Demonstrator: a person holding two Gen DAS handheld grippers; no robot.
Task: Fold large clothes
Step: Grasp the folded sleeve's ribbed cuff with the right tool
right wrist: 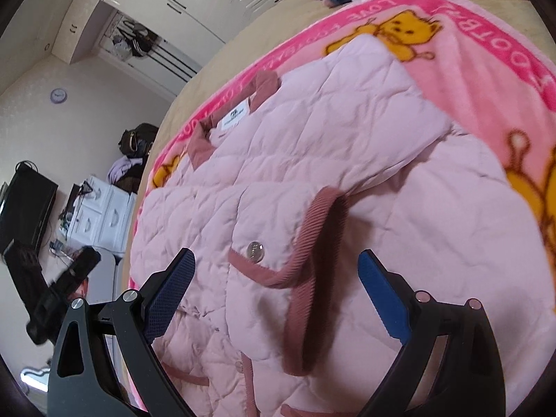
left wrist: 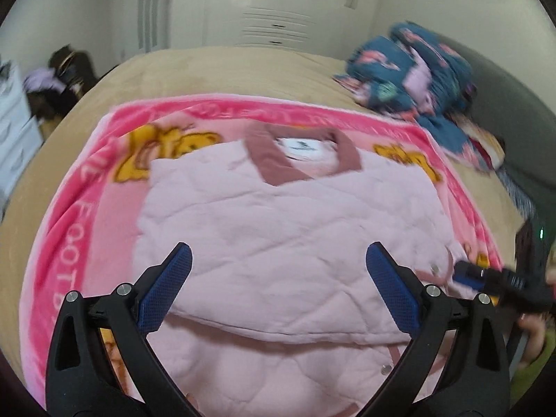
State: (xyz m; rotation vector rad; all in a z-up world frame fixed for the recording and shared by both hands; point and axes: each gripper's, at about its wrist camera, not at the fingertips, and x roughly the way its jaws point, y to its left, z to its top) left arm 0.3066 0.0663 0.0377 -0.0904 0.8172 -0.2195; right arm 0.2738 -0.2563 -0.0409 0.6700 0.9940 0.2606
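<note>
Where the pale pink quilted jacket (left wrist: 278, 229) fills the middle of the left wrist frame, lies flat on a bright pink fleece blanket with yellow cartoon bears (left wrist: 69, 229), itself spread over a tan bedcover (left wrist: 215, 69). Dusty-rose corduroy collar (left wrist: 274, 160) toward upper centre, white neck label (left wrist: 305, 146) just inside it. Left gripper (left wrist: 278, 260) at lower centre, jaws spread wide over the fabric, pinching nothing. At lower right of that frame, right gripper (left wrist: 500, 278) blurred beside the jacket's edge.

From the right wrist view, right gripper (right wrist: 278, 264) at lower centre, jaws likewise spread wide, empty, hovering above a folded sleeve with a ribbed rose cuff (right wrist: 312, 243) and a round silver snap button (right wrist: 255, 252). Crumpled dark blue floral bedding (left wrist: 410, 80) at upper right of the left view. White drawer unit (right wrist: 100, 215) at left of the right view.
</note>
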